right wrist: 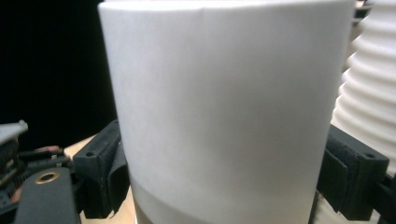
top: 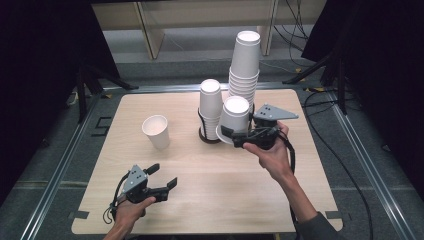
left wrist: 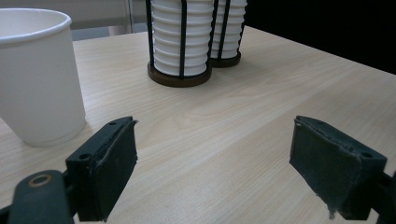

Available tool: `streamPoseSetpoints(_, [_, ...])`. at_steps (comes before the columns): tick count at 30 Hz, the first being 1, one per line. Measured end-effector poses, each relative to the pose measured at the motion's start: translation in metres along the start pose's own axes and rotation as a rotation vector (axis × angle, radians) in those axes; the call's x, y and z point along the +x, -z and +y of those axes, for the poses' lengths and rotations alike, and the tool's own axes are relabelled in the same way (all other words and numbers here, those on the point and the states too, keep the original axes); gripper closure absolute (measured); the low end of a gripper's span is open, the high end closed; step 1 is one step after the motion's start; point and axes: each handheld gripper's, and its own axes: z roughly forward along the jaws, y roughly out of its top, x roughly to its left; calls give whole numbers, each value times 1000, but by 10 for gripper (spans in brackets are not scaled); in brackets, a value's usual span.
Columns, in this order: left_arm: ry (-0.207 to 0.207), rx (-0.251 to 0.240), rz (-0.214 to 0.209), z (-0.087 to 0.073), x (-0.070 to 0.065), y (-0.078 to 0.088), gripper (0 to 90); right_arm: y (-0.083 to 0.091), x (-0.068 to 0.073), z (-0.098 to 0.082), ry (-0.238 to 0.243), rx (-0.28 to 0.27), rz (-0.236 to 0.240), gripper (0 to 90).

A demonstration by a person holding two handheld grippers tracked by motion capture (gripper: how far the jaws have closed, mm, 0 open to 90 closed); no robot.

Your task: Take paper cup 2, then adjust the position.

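My right gripper is shut on a white paper cup, which stands just right of the short cup stack and in front of the tall cup stack. In the right gripper view the cup sits between both jaws, pads pressed to its sides, with the ribbed stack at the right. I cannot tell whether the held cup rests on the table. My left gripper is open over the front left of the table, nothing between its jaws. A lone upright cup stands ahead of it.
Both stacks sit in black wire holders on round dark bases. The lone cup is close to the left jaw in the left gripper view. Dark stands and cables surround the table; a wooden frame lies beyond.
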Motion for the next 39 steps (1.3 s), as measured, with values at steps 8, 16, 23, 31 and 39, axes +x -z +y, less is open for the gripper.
streamPoseSetpoints(8, [-10, -23, -13, -1, 2, -1, 144, -17, 13, -21, -17, 49, 58, 163])
streamPoseSetpoints(16, [1, -30, -6, -1, 3, 2, 144, -33, 19, -40, -9, 100, 93, 162])
streamPoseSetpoints(23, [11, -4, 13, 0, 2, 5, 143, -44, 28, -53, -1, 129, 125, 162])
streamPoseSetpoints(31, [11, -8, 9, 0, 1, 5, 144, -53, 37, -63, 19, 158, 144, 162])
streamPoseSetpoints(39, [12, -28, -9, 1, 0, 6, 144, -57, 42, -66, 19, 148, 172, 162])
